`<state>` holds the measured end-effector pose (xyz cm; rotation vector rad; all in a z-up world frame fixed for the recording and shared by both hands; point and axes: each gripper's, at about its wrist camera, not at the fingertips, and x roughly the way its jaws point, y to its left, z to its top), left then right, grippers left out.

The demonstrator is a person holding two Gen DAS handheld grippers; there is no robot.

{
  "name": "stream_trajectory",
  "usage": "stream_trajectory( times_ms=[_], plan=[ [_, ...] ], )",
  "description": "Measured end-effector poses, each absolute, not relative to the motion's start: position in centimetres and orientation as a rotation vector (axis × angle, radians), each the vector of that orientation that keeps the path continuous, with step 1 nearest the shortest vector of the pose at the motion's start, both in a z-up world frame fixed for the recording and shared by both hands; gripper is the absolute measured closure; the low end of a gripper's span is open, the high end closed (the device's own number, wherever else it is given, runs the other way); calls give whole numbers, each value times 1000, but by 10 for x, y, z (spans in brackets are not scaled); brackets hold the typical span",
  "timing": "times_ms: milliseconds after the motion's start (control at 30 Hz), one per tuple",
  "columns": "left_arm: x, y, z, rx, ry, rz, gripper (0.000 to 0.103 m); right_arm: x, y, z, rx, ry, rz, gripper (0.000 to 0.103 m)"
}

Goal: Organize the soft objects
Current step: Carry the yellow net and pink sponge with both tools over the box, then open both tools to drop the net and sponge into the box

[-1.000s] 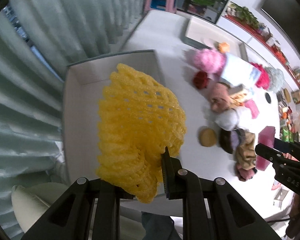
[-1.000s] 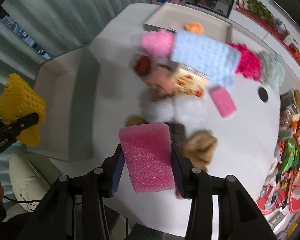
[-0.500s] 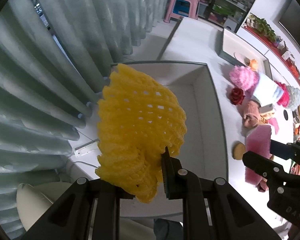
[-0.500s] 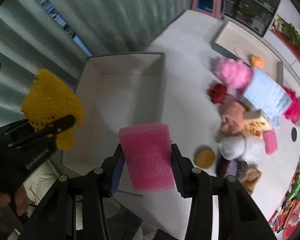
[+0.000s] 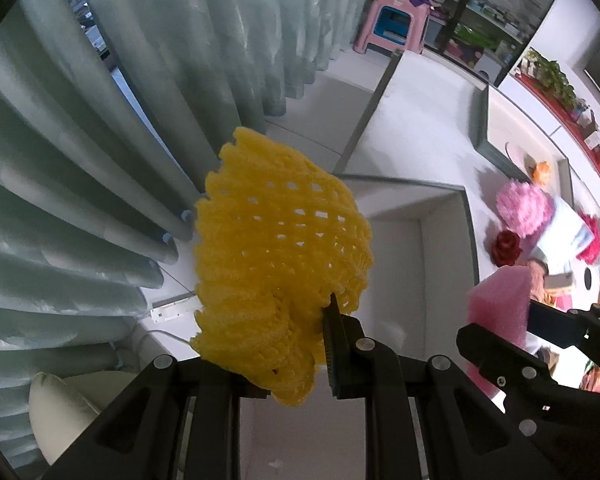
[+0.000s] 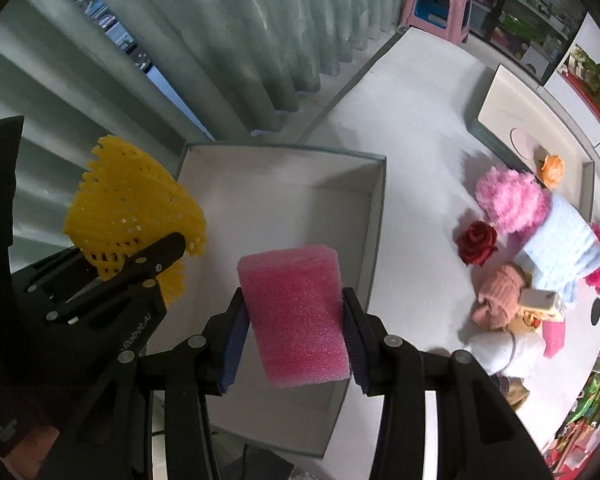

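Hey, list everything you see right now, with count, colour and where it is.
foam net: 1, yellow, held in the left tongs
sponge: 1, pink, held in the right tongs, above the box
box: 1, white inside, grey rim, near the curtain
tray: 1, pale, far end of the table
rose: 1, red, on the table
pompom: 1, pink, beside the rose
cloth: 1, light blue, on the pile
stool: 1, pink, on the floor
curtain: 1, pale green, left side
left tongs: 1, black
right tongs: 1, black
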<state>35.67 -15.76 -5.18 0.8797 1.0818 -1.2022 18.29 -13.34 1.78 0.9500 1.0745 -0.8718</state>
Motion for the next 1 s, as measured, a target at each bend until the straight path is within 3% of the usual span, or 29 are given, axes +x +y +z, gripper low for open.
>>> stream_trajectory(
  times_ms=[1000],
  plan=[
    [352, -177, -96, 994, 1092, -1172, 81, 188, -174, -37, 1068, 1079, -873, 54]
  ],
)
